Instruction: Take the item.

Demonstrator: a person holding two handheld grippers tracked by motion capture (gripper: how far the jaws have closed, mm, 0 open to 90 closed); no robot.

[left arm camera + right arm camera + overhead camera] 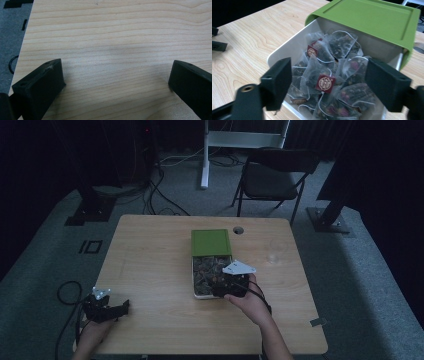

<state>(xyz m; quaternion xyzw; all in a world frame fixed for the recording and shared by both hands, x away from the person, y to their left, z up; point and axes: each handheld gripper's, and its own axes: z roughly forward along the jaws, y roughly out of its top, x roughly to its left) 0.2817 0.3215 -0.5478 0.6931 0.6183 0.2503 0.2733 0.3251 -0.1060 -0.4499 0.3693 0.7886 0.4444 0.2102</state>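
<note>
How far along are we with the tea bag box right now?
Done: the green lid is slid back, leaving the white box half open with tea bags exposed. In hand: the right tongs are open and poised over the bags, nothing gripped yet. Left: actually picking a bag; the left tongs sit open over bare table.

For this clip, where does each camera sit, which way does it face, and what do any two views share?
High view: above the person's side, looking forward and down on the table; forearms, both grippers show.
Left gripper view: rides the left gripper, facing bare tabletop; open jaws.
Right gripper view: rides the right gripper, facing tea bags in the white box; open jaws.
Shared: high and right gripper views show the green lid.
</note>
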